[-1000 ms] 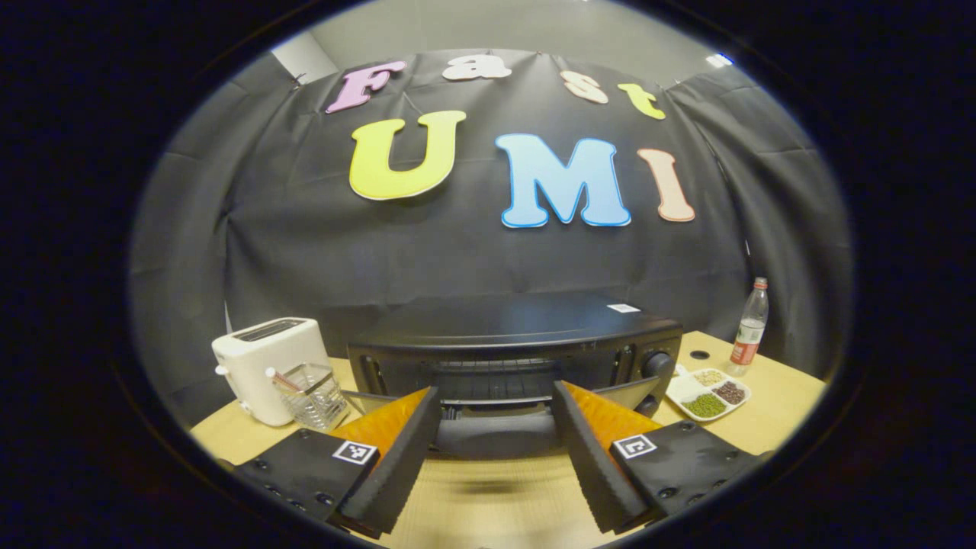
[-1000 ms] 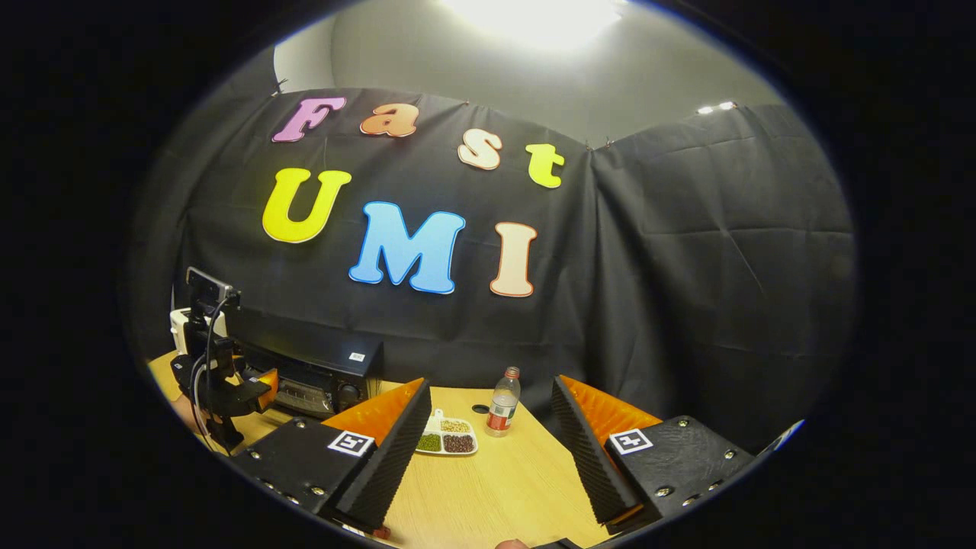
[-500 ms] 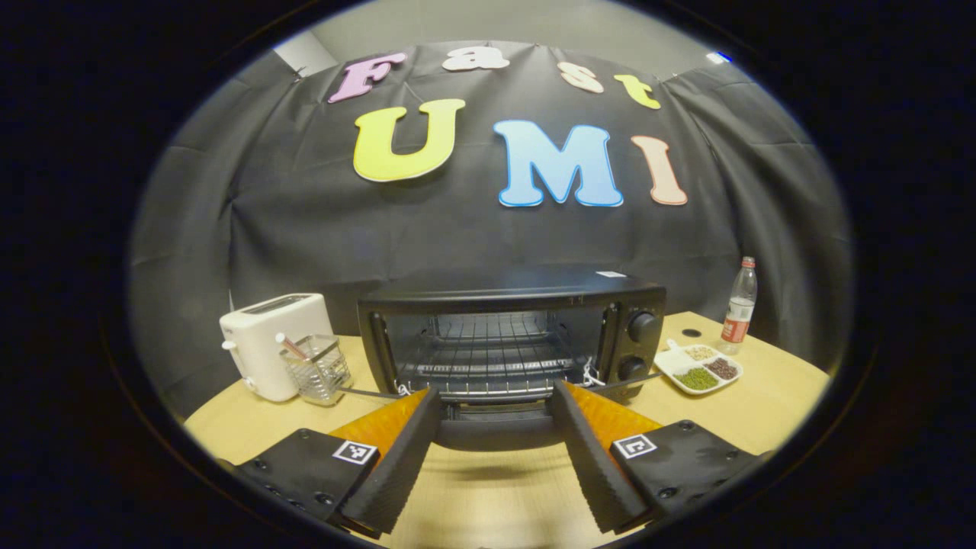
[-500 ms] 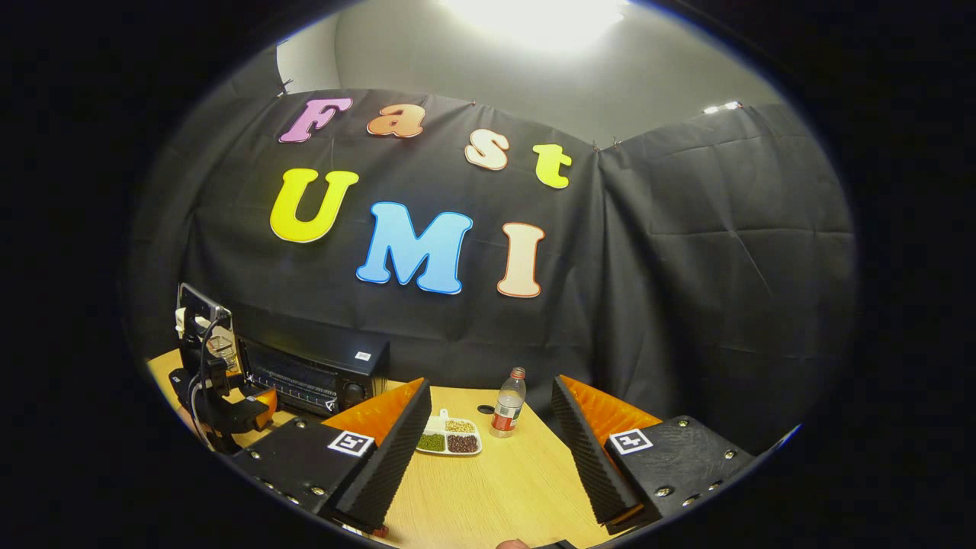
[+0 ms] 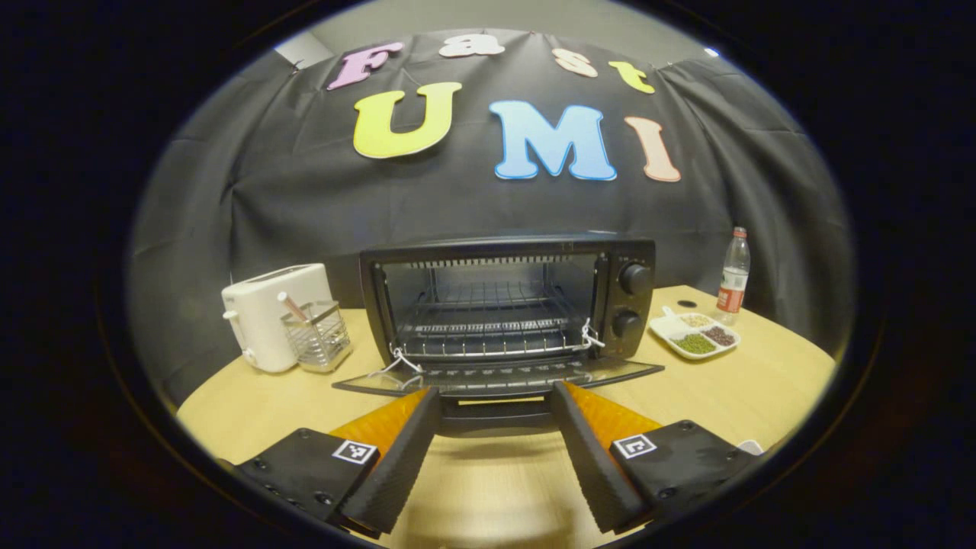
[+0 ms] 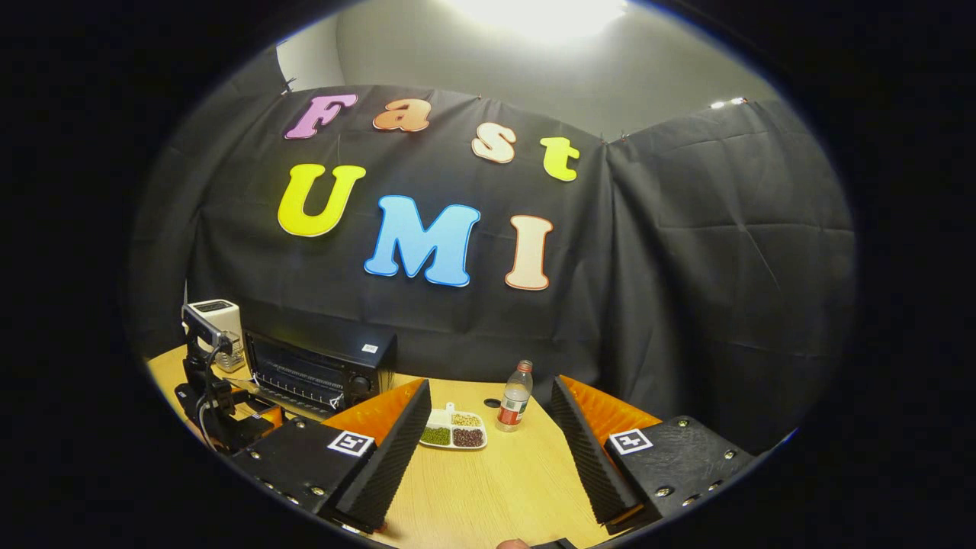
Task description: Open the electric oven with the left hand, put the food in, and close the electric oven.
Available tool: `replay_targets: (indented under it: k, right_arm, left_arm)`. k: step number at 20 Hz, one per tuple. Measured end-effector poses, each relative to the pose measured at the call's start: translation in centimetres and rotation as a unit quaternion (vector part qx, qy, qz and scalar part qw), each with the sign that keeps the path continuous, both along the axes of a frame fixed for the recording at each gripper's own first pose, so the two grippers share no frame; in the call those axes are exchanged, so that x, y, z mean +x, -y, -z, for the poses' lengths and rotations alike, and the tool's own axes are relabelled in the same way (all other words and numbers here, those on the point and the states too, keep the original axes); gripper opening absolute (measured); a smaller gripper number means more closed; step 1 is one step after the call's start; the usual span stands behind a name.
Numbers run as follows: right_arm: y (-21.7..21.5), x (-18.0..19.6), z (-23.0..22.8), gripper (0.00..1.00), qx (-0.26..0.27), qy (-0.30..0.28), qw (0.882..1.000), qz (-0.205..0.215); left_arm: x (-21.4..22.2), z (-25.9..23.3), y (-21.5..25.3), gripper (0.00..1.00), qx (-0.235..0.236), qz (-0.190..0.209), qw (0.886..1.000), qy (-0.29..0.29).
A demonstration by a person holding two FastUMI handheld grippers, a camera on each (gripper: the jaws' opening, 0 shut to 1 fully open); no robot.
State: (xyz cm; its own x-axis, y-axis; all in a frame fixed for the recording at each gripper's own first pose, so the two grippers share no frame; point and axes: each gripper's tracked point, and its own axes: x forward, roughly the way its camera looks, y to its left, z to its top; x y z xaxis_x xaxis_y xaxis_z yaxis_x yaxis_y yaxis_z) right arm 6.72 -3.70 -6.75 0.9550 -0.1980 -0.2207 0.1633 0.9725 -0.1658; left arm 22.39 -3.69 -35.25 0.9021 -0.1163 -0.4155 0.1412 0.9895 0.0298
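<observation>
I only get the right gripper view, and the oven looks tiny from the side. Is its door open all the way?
Observer: Yes. In the left gripper view the oven door lies down about level in front of the oven.
Operator: Is any food inside?
Observer: No, the wire rack is bare.
Operator: What's next to the toaster?
Observer: A wire basket stands close beside the toaster, with a stick-like thing poking out of it.
</observation>
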Motion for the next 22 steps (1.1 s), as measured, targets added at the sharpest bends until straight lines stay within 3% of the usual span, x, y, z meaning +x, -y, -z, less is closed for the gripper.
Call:
replay_targets:
  k: [2,7,13,15,17,18,20,22]
  right_arm:
    - [-0.1,-0.2,0.3,0.96,-0.003,-0.009,1.0,-0.01]
    - [-0.3,-0.6,1.1,0.96,0.004,-0.021,0.999,-0.041]
    - [-2.1,-0.8,3.4,0.96,0.06,-0.045,0.993,-0.089]
    - [-3.2,-0.9,4.6,0.96,0.084,-0.058,0.989,-0.111]
    - [-4.4,-1.1,6.3,0.96,0.108,-0.08,0.982,-0.133]
    - [-4.9,-1.4,7.2,0.96,0.117,-0.091,0.979,-0.141]
    - [-5.9,-2.0,9.3,0.96,0.135,-0.119,0.971,-0.155]
    - [-6.9,-2.9,11.3,0.96,0.154,-0.145,0.963,-0.169]
  left_arm:
    - [-1.0,1.6,0.0,1.0,0.008,-0.002,1.0,-0.017]
    - [-3.9,0.5,-0.4,0.97,-0.003,-0.028,0.999,-0.019]
    - [-6.9,-9.0,-1.1,0.97,-0.018,-0.051,0.997,0.047]
    - [-8.3,-12.6,-1.4,1.0,-0.018,-0.058,0.996,0.073]
    - [-9.9,-15.9,-1.9,0.95,-0.023,-0.063,0.993,0.092]
    - [-10.9,-17.6,-2.2,1.0,-0.023,-0.068,0.992,0.102]
    - [-12.6,-21.0,-2.8,1.0,-0.021,-0.076,0.989,0.127]
    - [-14.3,-24.0,-2.9,0.91,-0.023,-0.08,0.986,0.147]
